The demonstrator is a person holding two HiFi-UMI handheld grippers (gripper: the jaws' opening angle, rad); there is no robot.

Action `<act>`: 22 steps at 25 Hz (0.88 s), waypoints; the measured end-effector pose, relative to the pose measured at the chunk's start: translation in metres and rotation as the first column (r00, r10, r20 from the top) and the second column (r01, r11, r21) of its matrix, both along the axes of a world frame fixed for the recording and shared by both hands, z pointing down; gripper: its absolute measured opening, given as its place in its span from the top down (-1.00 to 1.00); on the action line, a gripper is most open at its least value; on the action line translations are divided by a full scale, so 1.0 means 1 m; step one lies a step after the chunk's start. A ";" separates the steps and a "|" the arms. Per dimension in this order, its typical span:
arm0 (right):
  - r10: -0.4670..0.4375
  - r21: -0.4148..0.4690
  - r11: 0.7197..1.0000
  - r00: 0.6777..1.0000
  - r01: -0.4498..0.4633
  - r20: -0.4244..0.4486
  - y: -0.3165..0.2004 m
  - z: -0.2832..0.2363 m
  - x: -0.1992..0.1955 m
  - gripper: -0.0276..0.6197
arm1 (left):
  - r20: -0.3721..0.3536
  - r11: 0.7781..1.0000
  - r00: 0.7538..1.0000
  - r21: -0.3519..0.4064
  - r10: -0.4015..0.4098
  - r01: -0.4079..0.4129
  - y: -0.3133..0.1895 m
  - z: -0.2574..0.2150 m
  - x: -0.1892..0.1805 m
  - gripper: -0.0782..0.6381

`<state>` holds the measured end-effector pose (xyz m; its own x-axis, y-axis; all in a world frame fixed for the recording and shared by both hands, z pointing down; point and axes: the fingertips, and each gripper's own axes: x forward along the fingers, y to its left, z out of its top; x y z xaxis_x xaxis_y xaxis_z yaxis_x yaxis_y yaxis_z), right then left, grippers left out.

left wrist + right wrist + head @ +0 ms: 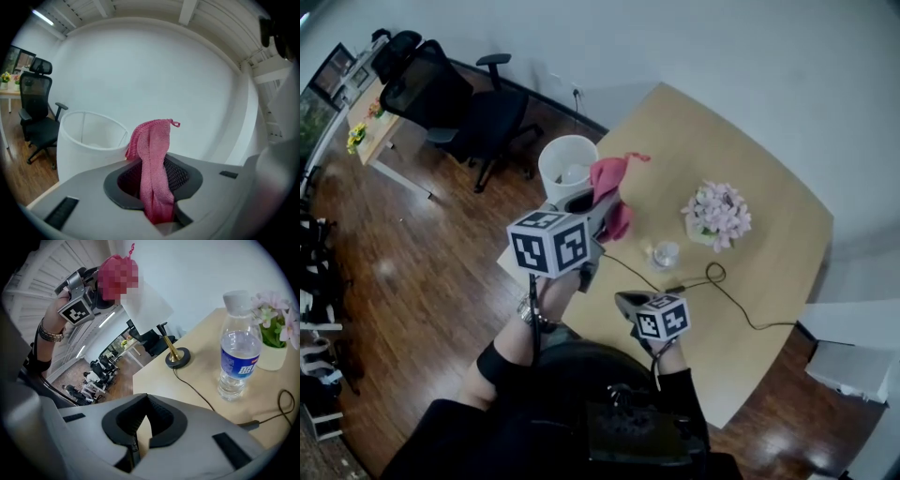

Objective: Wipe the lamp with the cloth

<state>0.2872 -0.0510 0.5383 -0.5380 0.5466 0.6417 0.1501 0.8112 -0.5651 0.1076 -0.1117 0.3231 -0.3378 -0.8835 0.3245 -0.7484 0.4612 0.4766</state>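
Observation: the left tongs [157, 190] are closed to a moderate width on the pink cloth [153, 159]. It is pinched between the pads, with a free end standing up above them.

The right tongs [140, 427] are closed tip to tip and carry nothing; only the bench [206, 380] shows behind them.

Position of the work: the lamp [567, 167] stands upright at the bench corner, with its long axis vertical. A white shade [89, 140] sits over a brass stem and a round base [177, 357]. Seen from the left gripper view, the shade lies just to the left of the cloth and slightly beyond it, open rim uppermost. Whether cloth and shade touch cannot be determined.

The left hand is 1 short reach from the shade. The right tongs [628, 302] sit well back near the bench edge, beside the lamp cable [712, 281].

Assessment: wiping has not visibly started. The next stroke calls for carrying the cloth leftward onto the shade wall. The light shade may tip under pressure.
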 end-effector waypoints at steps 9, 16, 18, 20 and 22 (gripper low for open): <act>-0.043 -0.027 0.999 0.998 0.041 -0.054 -0.015 0.019 0.020 0.91 | -0.154 0.993 0.982 -0.058 -0.110 0.102 -0.008 0.069 -0.005 0.48; -0.027 -0.032 0.999 0.996 0.025 -0.081 -0.026 0.026 0.031 0.91 | -0.235 0.987 0.963 -0.120 -0.132 0.106 -0.011 0.125 0.003 0.48; -0.016 -0.033 0.999 0.996 0.013 -0.089 -0.027 0.027 0.033 0.91 | -0.250 0.986 0.960 -0.136 -0.129 0.097 -0.011 0.137 0.005 0.48; -0.007 -0.034 0.999 0.996 0.004 -0.090 -0.027 0.026 0.034 0.91 | -0.266 0.985 0.956 -0.151 -0.122 0.084 -0.011 0.149 0.007 0.48; 0.000 -0.035 0.999 0.996 -0.003 -0.091 -0.026 0.027 0.034 0.91 | -0.280 0.984 0.953 -0.166 -0.116 0.070 -0.013 0.162 0.010 0.48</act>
